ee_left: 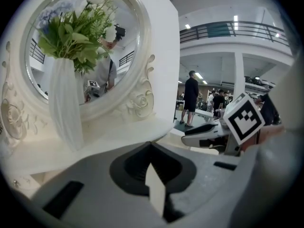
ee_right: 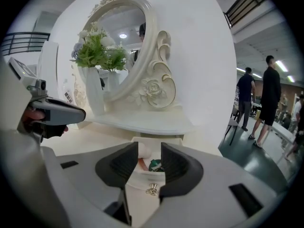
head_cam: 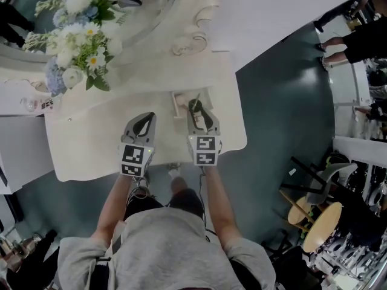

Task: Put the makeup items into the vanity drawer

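The white vanity [head_cam: 91, 138] has its small drawer [head_cam: 179, 107] pulled out near the front right. Looking along the right gripper, I see a green item [ee_right: 155, 165], a reddish item [ee_right: 142, 163] and a pale round one [ee_right: 144, 150] lying inside the drawer, with its metal knob [ee_right: 152, 190] below. My right gripper [ee_right: 149, 148] hovers over the drawer's front with its jaws apart and nothing pressed between them. To the drawer's left, my left gripper [head_cam: 144, 118] rests over the tabletop, jaws together and empty [ee_left: 151, 145].
A vase of white flowers [head_cam: 78, 17] and an oval carved mirror [ee_right: 128, 46] stand at the back of the vanity. A printed card [head_cam: 24, 98] lies at the left. Wooden stools [head_cam: 320, 222] and people [ee_right: 266, 103] are out on the grey floor to the right.
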